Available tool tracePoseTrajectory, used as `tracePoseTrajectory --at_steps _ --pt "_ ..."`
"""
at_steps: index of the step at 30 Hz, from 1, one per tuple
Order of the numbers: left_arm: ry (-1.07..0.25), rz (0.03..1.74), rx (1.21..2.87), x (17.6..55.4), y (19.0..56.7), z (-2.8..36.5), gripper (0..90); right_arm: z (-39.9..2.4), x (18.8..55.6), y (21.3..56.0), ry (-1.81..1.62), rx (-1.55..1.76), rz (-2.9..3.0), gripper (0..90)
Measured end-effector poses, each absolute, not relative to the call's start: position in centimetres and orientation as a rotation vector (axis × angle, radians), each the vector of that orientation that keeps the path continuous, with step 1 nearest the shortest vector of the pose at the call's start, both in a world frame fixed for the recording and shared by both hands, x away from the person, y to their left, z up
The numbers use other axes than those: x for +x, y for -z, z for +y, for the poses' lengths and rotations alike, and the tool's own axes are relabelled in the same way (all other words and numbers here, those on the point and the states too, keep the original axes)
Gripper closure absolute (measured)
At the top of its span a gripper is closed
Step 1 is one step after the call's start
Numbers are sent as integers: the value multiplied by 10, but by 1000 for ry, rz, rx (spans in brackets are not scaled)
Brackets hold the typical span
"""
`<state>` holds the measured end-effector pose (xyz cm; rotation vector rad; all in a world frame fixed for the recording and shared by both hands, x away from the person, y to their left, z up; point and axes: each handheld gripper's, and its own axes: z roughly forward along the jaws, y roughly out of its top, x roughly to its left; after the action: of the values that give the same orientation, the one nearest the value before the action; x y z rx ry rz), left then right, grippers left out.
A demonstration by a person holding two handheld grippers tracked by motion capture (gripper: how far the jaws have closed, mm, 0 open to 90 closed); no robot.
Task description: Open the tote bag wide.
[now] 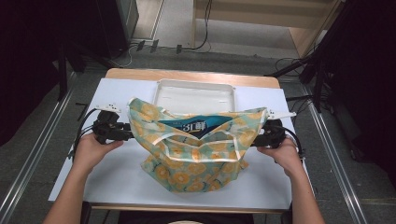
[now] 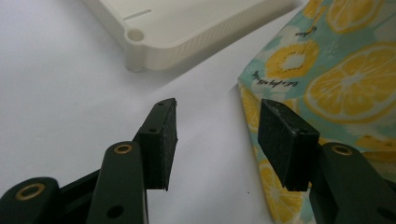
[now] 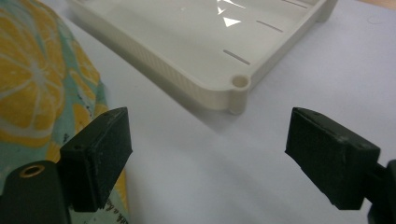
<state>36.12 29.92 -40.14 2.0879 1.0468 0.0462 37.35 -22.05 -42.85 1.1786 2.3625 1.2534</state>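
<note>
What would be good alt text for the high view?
A lemon-print bag lies on a white table, a person's two hands flanking it with the open left gripper and right gripper at its sides. An empty white tray lies behind it.

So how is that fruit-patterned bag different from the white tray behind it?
The bag is soft, crumpled cloth printed with orange slices on pale green; the tray is stiff, plain cream plastic. The bag bulges up in folds with something blue showing in its mouth, while the tray lies flat and shallow, with nothing in it. The bag sits nearer the person, the tray behind it. Both rest on the same white table cover.
</note>
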Motion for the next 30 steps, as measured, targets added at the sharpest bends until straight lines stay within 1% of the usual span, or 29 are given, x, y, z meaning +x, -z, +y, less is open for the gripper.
tracePoseTrajectory --at_steps 1,3,8,10,12,15,16,23,30 --pt "-32 1048 2087 361 401 299 478 -221 373 427 -1253 1181 2360 197" --pt "-25 1054 2089 362 400 298 467 -223 373 426 -1252 1170 2355 222" --pt "1 1045 2085 364 400 298 470 -227 373 421 -1270 1169 2334 336" --pt "-3 1036 2085 363 400 299 463 -229 373 419 -1268 1167 2329 358" --pt "-4 1040 2083 362 399 300 461 -231 374 417 -1274 1172 2330 402" --pt "36 1036 2072 362 400 302 459 -233 377 416 -1293 1180 2356 435" --pt "57 1029 2065 363 400 302 459 -233 378 416 -1301 1182 2379 435" --pt "23 1023 2055 359 397 303 457 -232 385 416 -1282 1206 2441 431" --pt "26 1026 2043 358 396 306 436 -231 385 414 -1300 1189 2432 432"
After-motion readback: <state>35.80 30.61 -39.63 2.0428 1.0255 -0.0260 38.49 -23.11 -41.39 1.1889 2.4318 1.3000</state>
